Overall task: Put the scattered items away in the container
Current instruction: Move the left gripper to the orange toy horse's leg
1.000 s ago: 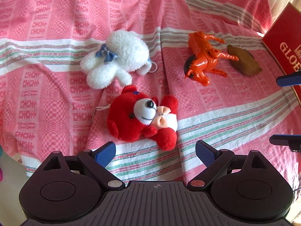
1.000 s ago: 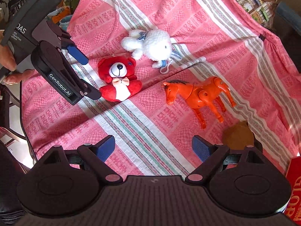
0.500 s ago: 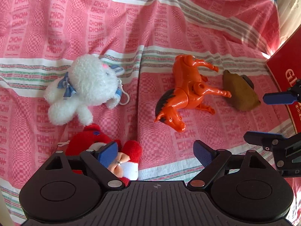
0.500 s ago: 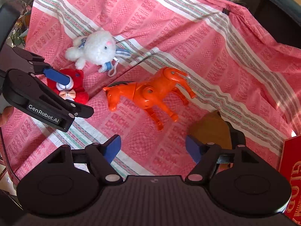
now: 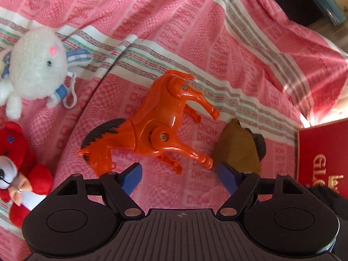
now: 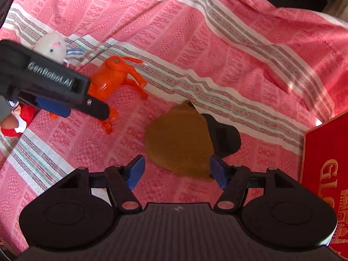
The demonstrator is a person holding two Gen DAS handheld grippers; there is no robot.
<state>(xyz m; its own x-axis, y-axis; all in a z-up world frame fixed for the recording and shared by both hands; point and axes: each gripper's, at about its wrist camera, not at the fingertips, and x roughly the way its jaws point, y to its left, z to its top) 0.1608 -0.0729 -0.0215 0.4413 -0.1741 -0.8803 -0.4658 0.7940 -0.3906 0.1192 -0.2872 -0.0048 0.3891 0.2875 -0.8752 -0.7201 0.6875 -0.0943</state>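
Note:
An orange plastic horse lies on its side on the pink cloth. My left gripper hovers just short of its legs, jaws closing, with nothing between the pads. A brown soft item with a black part lies in front of my right gripper. Its near edge reaches in between the closing jaws, and the pads stand apart from it. The red box with gold lettering is at the right edge. In the right wrist view the left gripper hangs over the horse.
A white plush bunny and a red teddy bear lie to the left of the horse. The pink patterned cloth is rumpled, with folds toward the far right. A dark-edged object shows past the cloth's far corner.
Both grippers moved right over the cloth and lower. The left went from the teddy to the horse, the right from the horse to the brown item. Both jaws narrowed.

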